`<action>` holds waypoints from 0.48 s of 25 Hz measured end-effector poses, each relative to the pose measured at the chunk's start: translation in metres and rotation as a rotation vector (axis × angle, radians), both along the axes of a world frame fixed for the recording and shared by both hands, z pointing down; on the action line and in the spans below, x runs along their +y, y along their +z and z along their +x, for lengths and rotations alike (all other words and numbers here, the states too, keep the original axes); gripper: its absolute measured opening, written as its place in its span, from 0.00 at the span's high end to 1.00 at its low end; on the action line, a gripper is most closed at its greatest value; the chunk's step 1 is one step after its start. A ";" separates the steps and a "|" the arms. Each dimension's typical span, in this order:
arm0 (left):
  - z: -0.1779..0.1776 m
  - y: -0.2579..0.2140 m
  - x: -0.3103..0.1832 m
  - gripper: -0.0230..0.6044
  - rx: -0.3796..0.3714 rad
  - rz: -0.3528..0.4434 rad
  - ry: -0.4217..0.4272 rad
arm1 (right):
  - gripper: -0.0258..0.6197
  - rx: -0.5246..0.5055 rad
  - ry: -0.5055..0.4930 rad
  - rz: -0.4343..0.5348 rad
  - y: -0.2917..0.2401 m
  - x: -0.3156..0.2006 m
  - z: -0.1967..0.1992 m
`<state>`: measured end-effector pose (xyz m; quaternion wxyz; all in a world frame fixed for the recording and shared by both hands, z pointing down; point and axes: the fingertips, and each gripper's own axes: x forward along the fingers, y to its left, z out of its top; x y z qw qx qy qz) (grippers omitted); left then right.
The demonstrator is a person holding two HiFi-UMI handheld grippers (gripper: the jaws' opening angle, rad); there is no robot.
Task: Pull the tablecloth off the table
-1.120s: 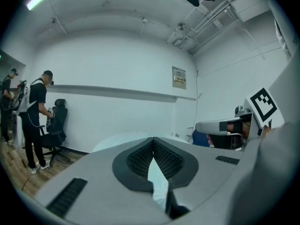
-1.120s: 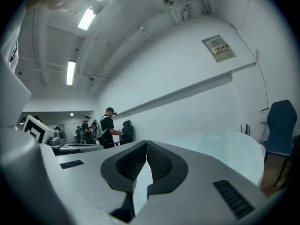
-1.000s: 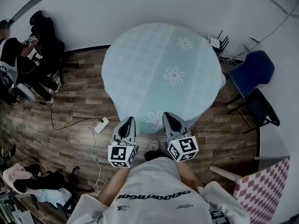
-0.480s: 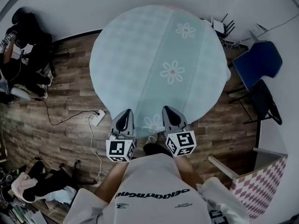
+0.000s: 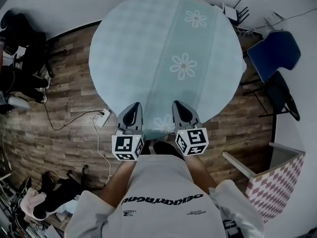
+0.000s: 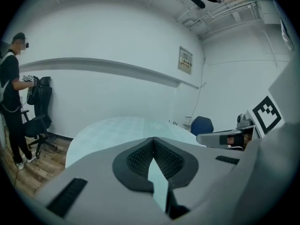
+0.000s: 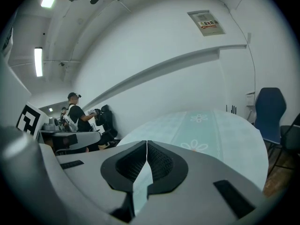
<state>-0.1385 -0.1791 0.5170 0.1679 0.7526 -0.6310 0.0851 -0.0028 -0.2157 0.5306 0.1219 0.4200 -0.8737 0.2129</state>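
A pale blue tablecloth (image 5: 143, 48), printed with white daisies (image 5: 184, 66) along a slightly darker central band, was seen spread flat over a round table (image 5: 93, 63), which it covered entirely, its border hanging over the rim. The left gripper (image 5: 132, 106) and the right gripper (image 5: 178, 104) were held side by side at the near edge of the cloth, both pointed across the table and slightly downward. In the left gripper view the ribbed pads (image 6: 140, 159) were seen closed tip to tip (only a sliver of blue cloth behind them showed through the gap lower down), and nothing was pinched between them. The same was found in the right gripper view: the jaws were brought together at their tips, with the cloth lying beyond them and not clamped. The marker cubes (image 5: 128, 148) were seen just in front of the person's white shirt (image 5: 163, 197). A blue chair (image 5: 273, 53) was placed beside the table on the right, and a white power strip (image 5: 103, 118) lay on the wooden floor (image 5: 64, 103) to the left. Another person (image 6: 10, 93) was seen standing by the far wall next to a black office chair (image 6: 40, 111).
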 end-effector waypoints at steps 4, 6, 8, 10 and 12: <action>-0.003 -0.012 -0.015 0.94 -0.016 0.020 0.059 | 0.90 0.005 0.087 0.024 -0.016 -0.008 0.006; -0.008 -0.015 -0.024 0.94 -0.026 0.028 0.073 | 0.90 0.013 0.119 0.028 -0.016 -0.014 0.011; -0.015 -0.012 -0.034 0.94 -0.031 0.024 0.085 | 0.90 0.030 0.142 0.023 -0.009 -0.024 0.014; -0.021 -0.003 -0.047 0.94 -0.042 0.017 0.101 | 0.90 0.048 0.156 0.018 -0.001 -0.036 0.015; -0.027 0.008 -0.061 0.94 -0.070 0.005 0.115 | 0.90 0.062 0.161 0.017 0.007 -0.049 0.015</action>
